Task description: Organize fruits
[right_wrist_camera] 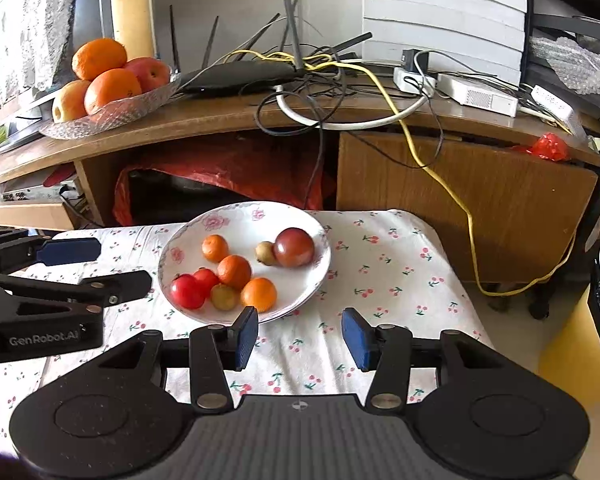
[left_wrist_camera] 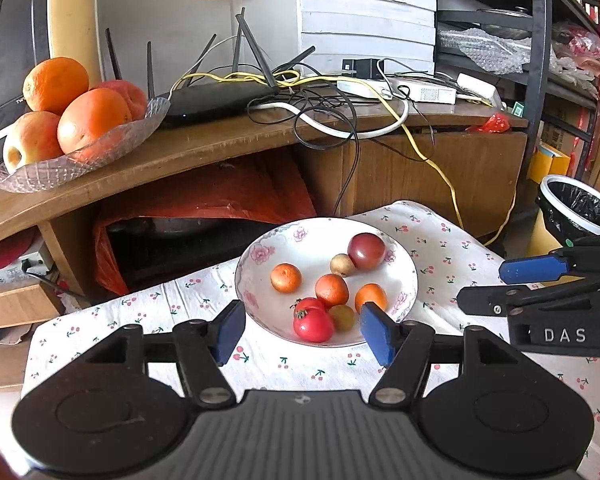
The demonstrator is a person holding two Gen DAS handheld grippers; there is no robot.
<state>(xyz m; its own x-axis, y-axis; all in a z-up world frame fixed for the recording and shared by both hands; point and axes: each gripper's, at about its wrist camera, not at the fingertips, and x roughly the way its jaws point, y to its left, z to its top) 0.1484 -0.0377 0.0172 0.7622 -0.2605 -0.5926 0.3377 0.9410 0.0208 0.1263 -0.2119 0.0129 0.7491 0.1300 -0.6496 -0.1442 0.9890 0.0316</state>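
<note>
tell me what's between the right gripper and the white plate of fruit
Only bare cherry-print tablecloth. In the right wrist view, the right gripper, jaws open and empty, sits just short of the white plate, with no fruit or other object in the stretch.

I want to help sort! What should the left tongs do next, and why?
Probably ease the left tongs down around the red tomato: they are open and empty, and it lies nearest, at the white plate's front edge.

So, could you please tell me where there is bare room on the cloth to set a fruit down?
The cherry-print cloth lies bare right of the white plate, out to its edge. The plate's far rim is bare; its near half is crowded with fruit.
</note>
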